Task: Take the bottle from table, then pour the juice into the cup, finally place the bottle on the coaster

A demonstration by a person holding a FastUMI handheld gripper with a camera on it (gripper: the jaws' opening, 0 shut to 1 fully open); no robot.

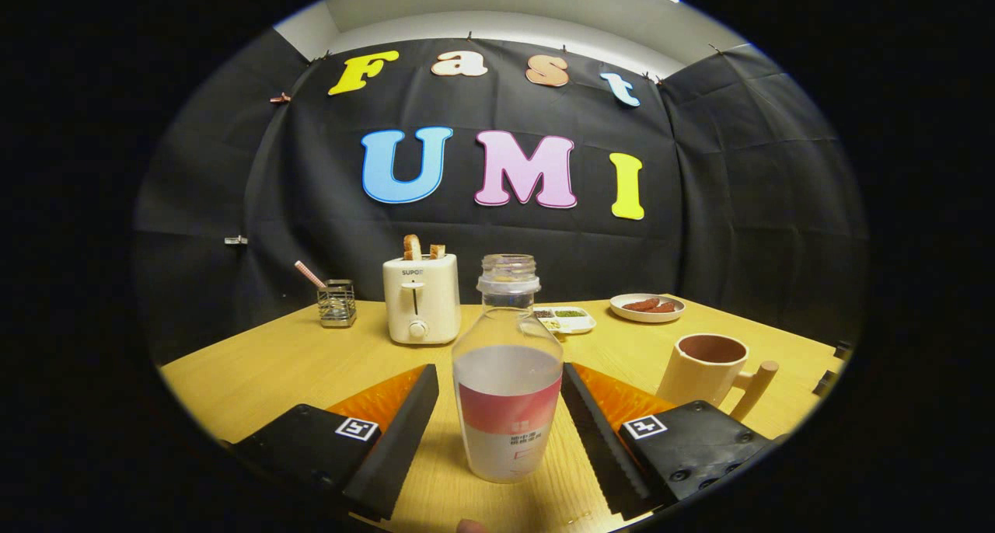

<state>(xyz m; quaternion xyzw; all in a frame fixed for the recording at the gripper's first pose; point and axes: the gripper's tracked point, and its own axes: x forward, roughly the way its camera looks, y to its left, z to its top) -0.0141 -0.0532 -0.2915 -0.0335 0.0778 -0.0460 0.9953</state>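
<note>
Spread wide, the jaws flank an upright bottle (507,377) on the wooden table (264,370), untouched, black cloth behind.

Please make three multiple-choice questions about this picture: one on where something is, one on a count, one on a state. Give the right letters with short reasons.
1. Where does the bottle stand?
A. on top of the toaster
B. between the fingers of the hand-held gripper
C. inside the cup

2. How many slices of bread stick out of the toaster?
A. none
B. two
C. five

3. What is the state of the bottle's mouth?
A. open, no cap
B. closed by a cap
C. covered by the cup

Answers: 1 B, the bottle stands upright on the table with a finger on each side and gaps to both. 2 B, two slices show in the slots. 3 A, the bare threaded neck shows. The cup stands apart, beside one finger.
</note>
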